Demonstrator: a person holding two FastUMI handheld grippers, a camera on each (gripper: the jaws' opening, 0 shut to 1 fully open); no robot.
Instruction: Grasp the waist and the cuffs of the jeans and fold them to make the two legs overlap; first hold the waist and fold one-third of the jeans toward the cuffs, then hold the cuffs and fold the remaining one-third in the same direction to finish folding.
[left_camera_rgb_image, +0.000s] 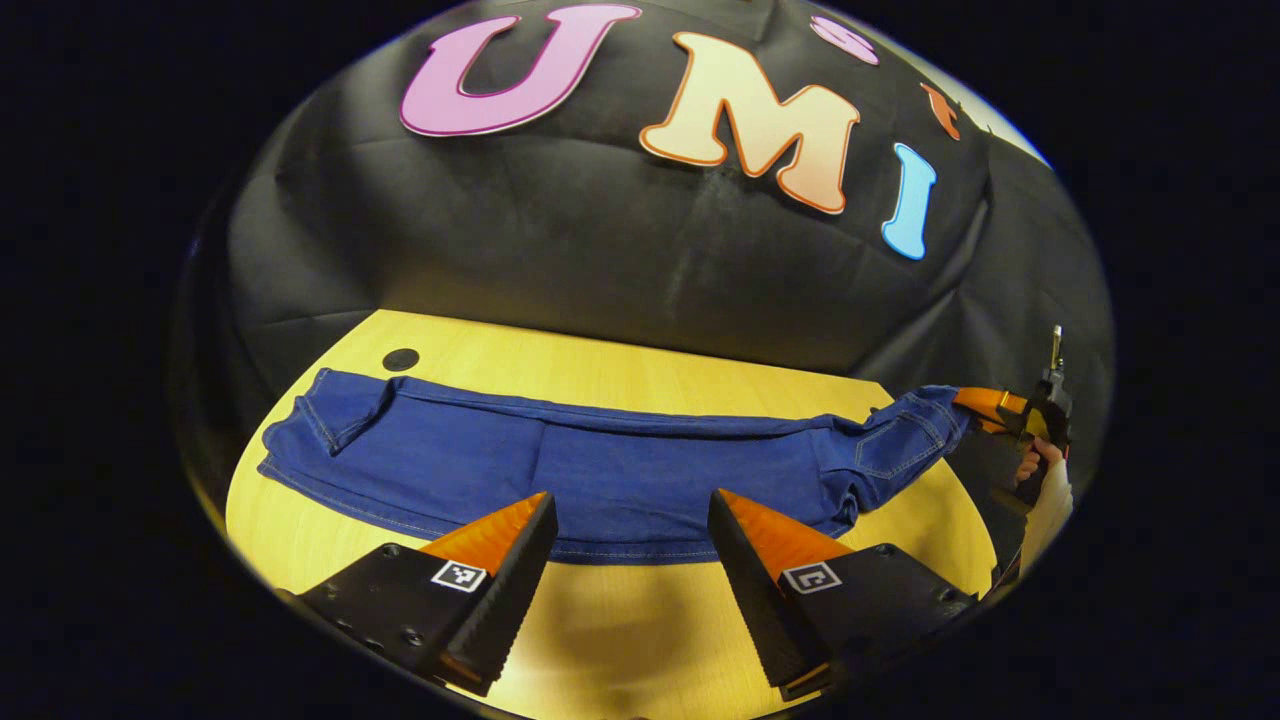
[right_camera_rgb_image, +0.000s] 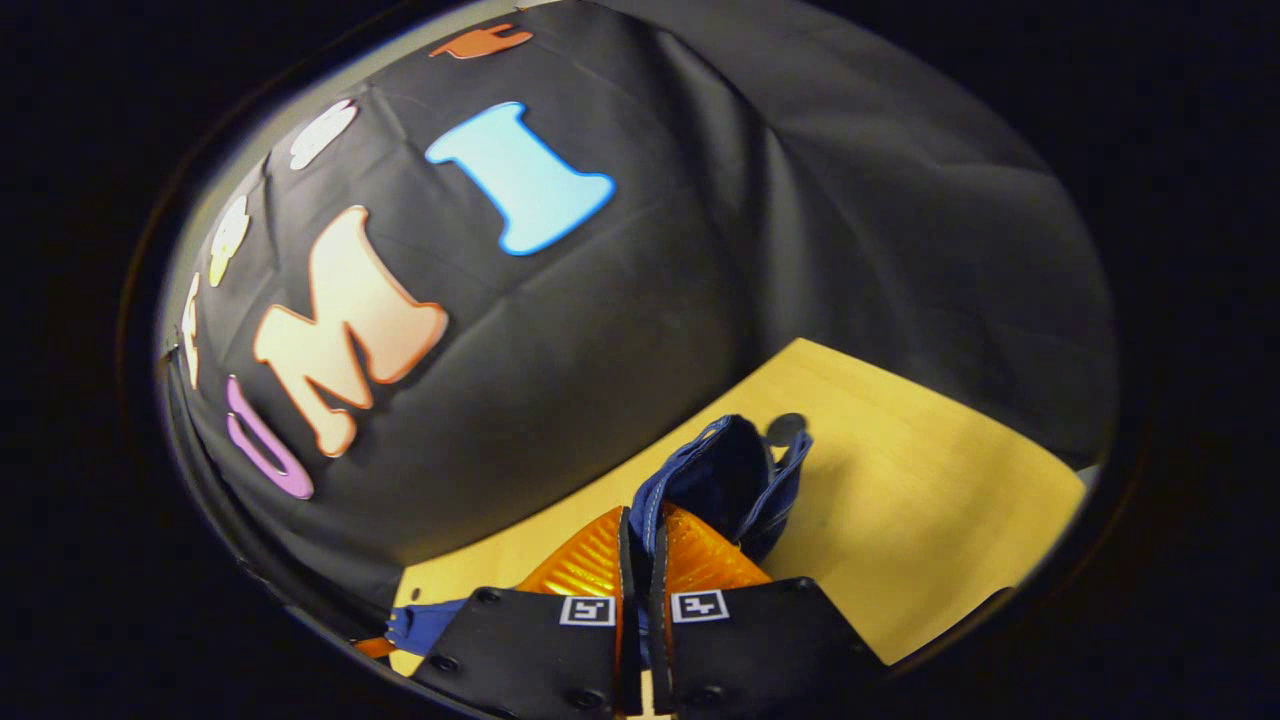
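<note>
Blue jeans (left_camera_rgb_image: 620, 465) lie stretched across the wooden table (left_camera_rgb_image: 620, 620), cuffs (left_camera_rgb_image: 330, 415) at the left and waist (left_camera_rgb_image: 915, 430) at the right in the left gripper view. My left gripper (left_camera_rgb_image: 630, 497) hovers open over the near edge of the jeans' middle, with nothing between its fingers. At the far right, my right gripper (left_camera_rgb_image: 985, 405), held by a hand (left_camera_rgb_image: 1030, 465), grips the waist end. In the right gripper view, my right gripper (right_camera_rgb_image: 645, 515) is shut on a bunched fold of the jeans (right_camera_rgb_image: 715, 470), raised a little off the table (right_camera_rgb_image: 900, 520).
A small round black spot (left_camera_rgb_image: 400, 359) sits in the table near the cuffs. A similar spot (right_camera_rgb_image: 787, 428) shows just behind the held waist. The booth's black cloth wall (left_camera_rgb_image: 600, 240) stands close behind the table's far edge. Bare wood lies in front of the jeans.
</note>
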